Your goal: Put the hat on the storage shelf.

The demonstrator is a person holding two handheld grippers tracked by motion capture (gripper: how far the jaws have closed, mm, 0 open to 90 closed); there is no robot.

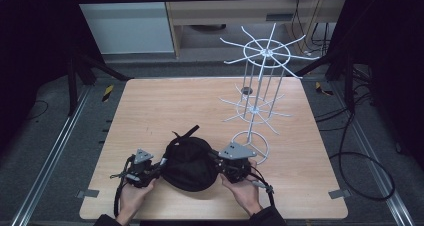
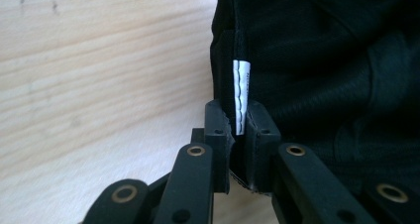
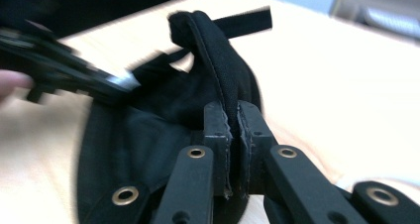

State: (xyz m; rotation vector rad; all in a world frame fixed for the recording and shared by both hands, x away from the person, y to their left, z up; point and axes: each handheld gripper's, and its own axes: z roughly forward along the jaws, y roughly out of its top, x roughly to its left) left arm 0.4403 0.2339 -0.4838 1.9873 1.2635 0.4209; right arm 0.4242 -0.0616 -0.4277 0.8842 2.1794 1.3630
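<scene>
We've got a pale wood-grain worktop [image 1: 150,111] with a spindly white wire rack [image 1: 260,86] at the back. The floppy black fabric cap [image 1: 189,163] sits near the front edge, its inside mostly shadow. The left hand-held gripper [image 1: 161,166] pinches its tagged rim, and the right hand-held gripper [image 1: 216,162] is clamped on the stitched edge.

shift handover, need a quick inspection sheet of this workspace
surface: wooden table, bare wood apart from the items below
job's things: black cap near the front edge, gripped at both sides
clutter: white wire display rack standing at the back right
grippers: left tool shut on the cap's edge by a white label; right tool shut on its seamed rim
cables: black cables on the floor at right
surroundings: dark floor, metal rails
</scene>
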